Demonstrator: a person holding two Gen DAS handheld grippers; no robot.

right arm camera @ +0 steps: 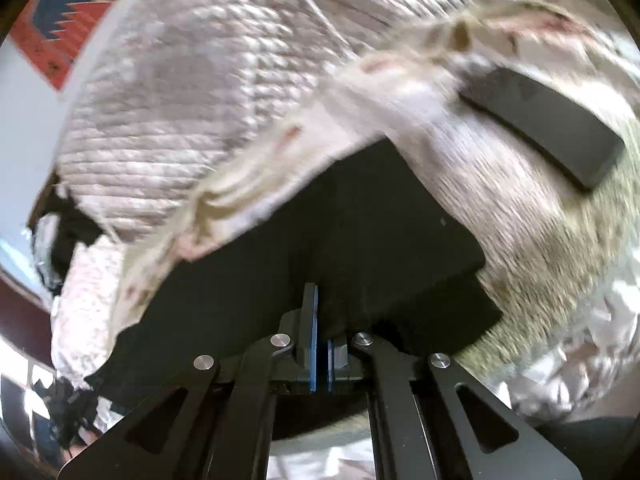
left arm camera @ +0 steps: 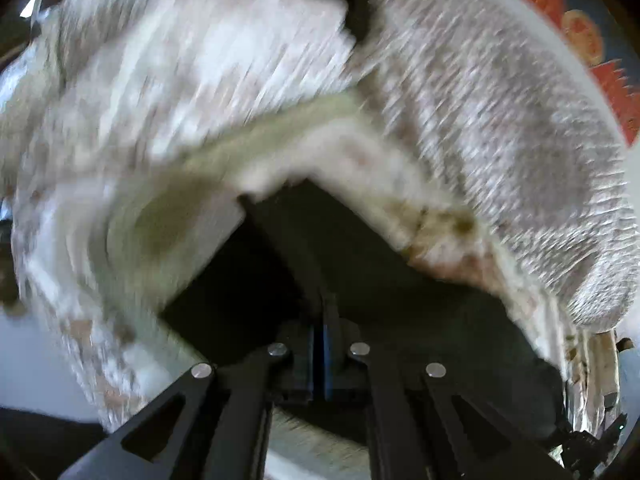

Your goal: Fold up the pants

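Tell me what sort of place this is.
Probably a home bedroom: a quilted bedspread covers a soft surface, a patterned red-and-blue rug lies beside it, and black pants are being folded there.

Quilted bedding (right arm camera: 168,92) crowding ahead, black slab (right arm camera: 540,124) lying right

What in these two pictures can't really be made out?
- Left wrist view: the black pants run under the pale quilted blanket; motion blur smears the rest.
- Right wrist view: the pants' full shape is hidden by the blanket.
- The dark flat object is too blurred to identify.
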